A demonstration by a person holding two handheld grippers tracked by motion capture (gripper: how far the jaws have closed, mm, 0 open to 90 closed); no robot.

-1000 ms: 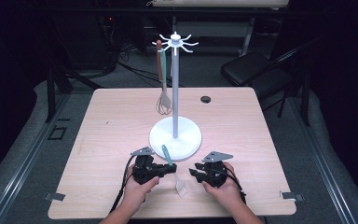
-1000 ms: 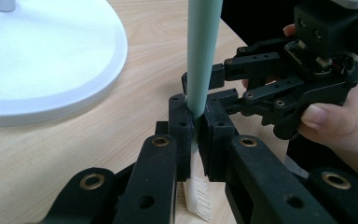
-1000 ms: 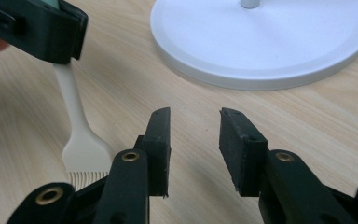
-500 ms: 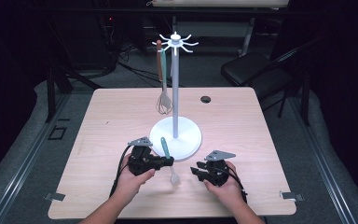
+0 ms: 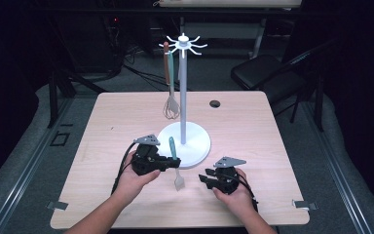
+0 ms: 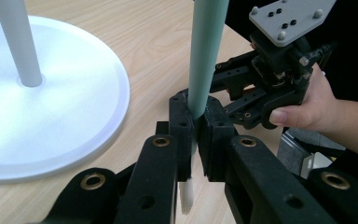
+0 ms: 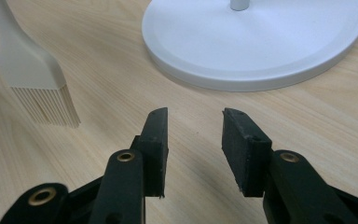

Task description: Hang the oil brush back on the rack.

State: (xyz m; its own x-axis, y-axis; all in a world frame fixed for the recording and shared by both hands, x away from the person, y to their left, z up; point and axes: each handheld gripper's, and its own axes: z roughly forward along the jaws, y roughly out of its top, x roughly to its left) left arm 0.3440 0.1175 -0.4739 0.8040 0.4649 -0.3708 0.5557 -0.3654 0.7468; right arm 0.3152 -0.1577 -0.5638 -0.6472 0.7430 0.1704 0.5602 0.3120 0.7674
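On the near half of the surface (image 5: 126, 122), your left tool (image 5: 168, 162) is clamped on the mint-green handle of the pastry brush (image 5: 174, 158), which stands roughly upright with its pale bristles pointing down, just off the wood. Directly behind the brush sits the white round base of the hanging stand (image 5: 195, 141), so the base edge lies close to the handle. A whisk (image 5: 170, 105) hangs from one of the stand's top hooks, left of the pole, and a small dark disc (image 5: 215, 103) lies farther back on the surface. Your right tool (image 5: 205, 178) rests near the front edge, jaws apart and holding nothing.

The left gripper view shows the pads pinching the brush (image 6: 205, 60) low on its handle. The right gripper view shows the brush head (image 7: 32, 79) up close, its bristles (image 7: 49, 107) fanned just above the wood, left of the open jaws.
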